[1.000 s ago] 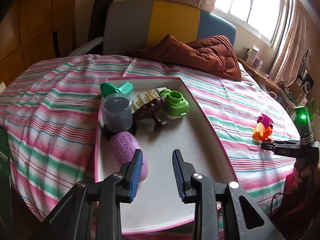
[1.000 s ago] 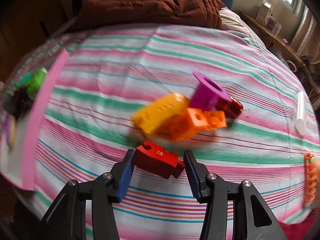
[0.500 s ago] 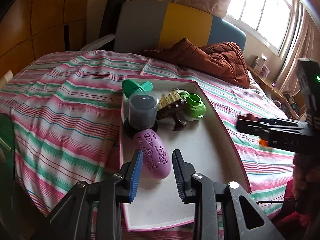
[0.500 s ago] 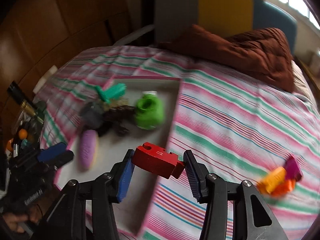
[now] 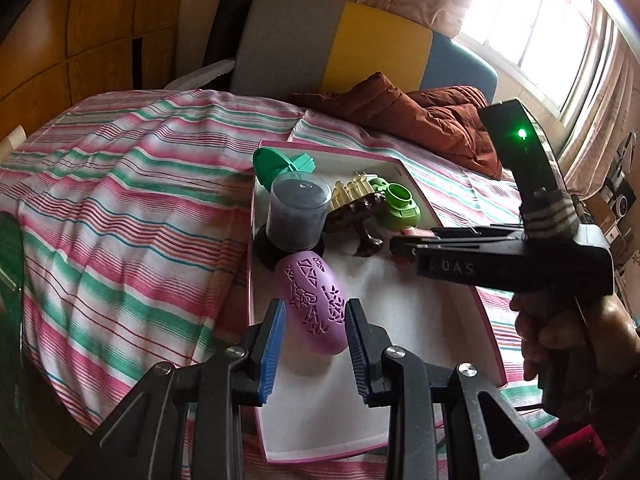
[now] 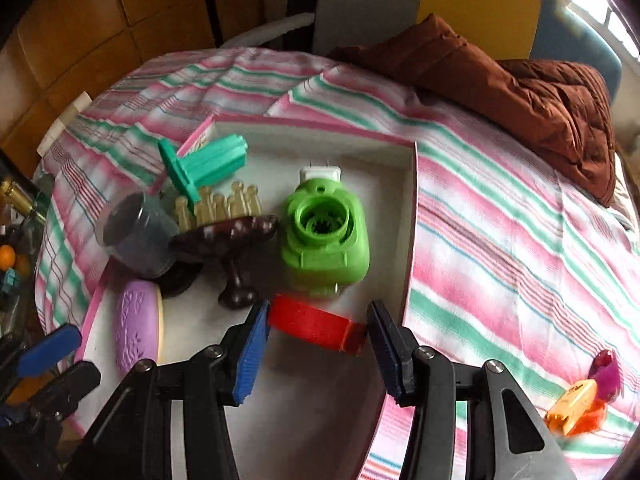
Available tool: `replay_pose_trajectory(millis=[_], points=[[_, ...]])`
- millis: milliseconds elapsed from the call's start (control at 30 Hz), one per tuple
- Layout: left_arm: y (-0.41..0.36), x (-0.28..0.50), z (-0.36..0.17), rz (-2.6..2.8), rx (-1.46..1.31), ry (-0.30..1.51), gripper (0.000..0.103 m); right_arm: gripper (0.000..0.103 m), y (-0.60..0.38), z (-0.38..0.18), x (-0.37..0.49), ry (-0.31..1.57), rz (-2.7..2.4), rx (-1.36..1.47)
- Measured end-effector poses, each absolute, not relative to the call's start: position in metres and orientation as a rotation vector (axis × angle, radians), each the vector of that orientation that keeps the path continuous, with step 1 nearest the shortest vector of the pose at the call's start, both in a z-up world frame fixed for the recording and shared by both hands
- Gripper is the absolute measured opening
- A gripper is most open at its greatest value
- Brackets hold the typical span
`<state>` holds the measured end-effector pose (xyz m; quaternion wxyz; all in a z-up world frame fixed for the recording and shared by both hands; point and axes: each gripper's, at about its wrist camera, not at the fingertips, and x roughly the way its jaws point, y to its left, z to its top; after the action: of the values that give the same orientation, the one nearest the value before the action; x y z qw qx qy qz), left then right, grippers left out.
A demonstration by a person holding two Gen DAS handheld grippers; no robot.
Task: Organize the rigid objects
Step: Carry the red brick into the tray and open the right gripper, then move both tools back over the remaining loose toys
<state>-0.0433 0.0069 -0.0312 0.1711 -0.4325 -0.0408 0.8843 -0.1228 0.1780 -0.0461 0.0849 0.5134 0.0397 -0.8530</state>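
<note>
Through my left wrist camera, my left gripper hangs with its jaws apart and unclenched above the purple patterned oval by the pink-rimmed tray's left edge; bare floor lies rightward.

Through my right wrist camera, my right gripper clamps the red block, seemingly over the tray near the green part.

Red block: held above the pink-rimmed tray, just in front of the green part; purple oval lies at the tray's left edge.
</note>
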Motion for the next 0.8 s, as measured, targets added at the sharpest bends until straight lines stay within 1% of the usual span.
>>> replay_pose_trajectory(millis=[233, 267, 300, 333, 567, 700, 800], points=[[0.009, -0.044, -0.031, 2.517, -1.226, -0.101, 0.030, 0.062, 0.187, -0.034, -0.111, 0.059, -2.556, 1.472], [0.009, -0.043, -0.030, 2.518, -1.224, -0.100, 0.030, 0.064, 0.188, -0.031, -0.108, 0.052, -2.558, 1.463], [0.010, -0.043, -0.030, 2.520, -1.221, -0.095, 0.030, 0.068, 0.190, -0.028, -0.104, 0.042, -2.568, 1.452], [0.011, -0.042, -0.029, 2.520, -1.219, -0.088, 0.030, 0.070, 0.193, -0.026, -0.101, 0.028, -2.576, 1.438], [0.016, -0.039, -0.026, 2.517, -1.211, -0.059, 0.030, 0.072, 0.214, -0.009, -0.079, -0.036, -2.617, 1.388], [0.018, -0.037, -0.023, 2.519, -1.198, -0.040, 0.030, 0.077, 0.226, -0.006, -0.069, -0.055, -2.651, 1.374], [0.020, -0.035, -0.021, 2.523, -1.189, -0.028, 0.030, 0.078, 0.239, -0.005, -0.060, -0.060, -2.680, 1.375]])
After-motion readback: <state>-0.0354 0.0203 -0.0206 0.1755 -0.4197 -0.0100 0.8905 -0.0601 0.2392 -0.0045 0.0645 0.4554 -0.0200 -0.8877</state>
